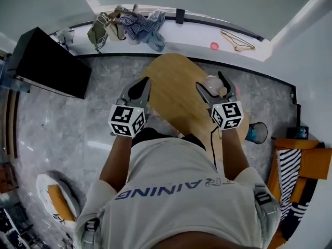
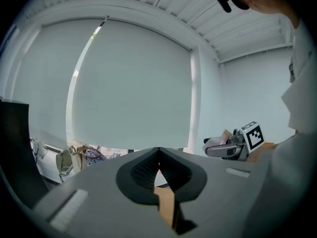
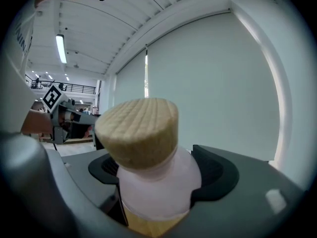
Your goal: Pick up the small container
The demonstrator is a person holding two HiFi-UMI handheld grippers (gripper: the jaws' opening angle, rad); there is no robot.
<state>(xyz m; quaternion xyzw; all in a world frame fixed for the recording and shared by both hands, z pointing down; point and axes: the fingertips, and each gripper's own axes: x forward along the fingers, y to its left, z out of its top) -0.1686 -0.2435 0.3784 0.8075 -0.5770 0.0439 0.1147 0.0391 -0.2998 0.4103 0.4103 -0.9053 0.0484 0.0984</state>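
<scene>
Gripping a rounded frosted-pink small container (image 3: 159, 185) (ribbed cork stopper (image 3: 138, 128)) in the right tool (image 3: 159, 168), left tool (image 2: 158, 166) pinched together

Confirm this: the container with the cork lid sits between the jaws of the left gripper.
Wrong side. The container with the cork lid sits between the jaws of the right gripper, as the right gripper view shows. The left gripper is shut on nothing.
</scene>
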